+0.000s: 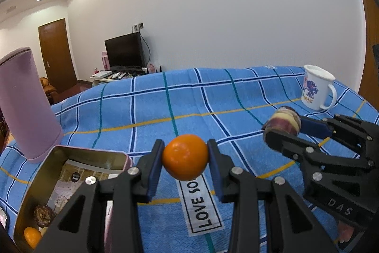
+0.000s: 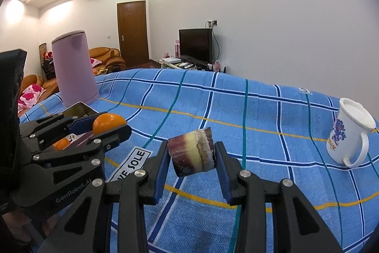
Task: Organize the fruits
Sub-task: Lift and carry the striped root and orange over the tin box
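My left gripper (image 1: 185,158) is shut on an orange (image 1: 185,156) and holds it above the blue checked cloth, just right of an open metal tin (image 1: 35,184). The tin holds another orange (image 1: 32,236) and a sugarcane piece (image 1: 43,216). My right gripper (image 2: 192,153) is shut on a purple and yellow sugarcane piece (image 2: 192,152), held above the cloth. In the left wrist view the right gripper (image 1: 283,128) sits to the right with its sugarcane piece (image 1: 284,120). In the right wrist view the left gripper (image 2: 107,126) with its orange (image 2: 107,122) is at the left.
A tall pink canister (image 1: 26,106) stands behind the tin. A white mug (image 1: 316,89) stands at the far right of the cloth (image 1: 189,106). A "LOVE SOLE" label (image 1: 201,208) lies on the cloth. A TV and a door are far behind.
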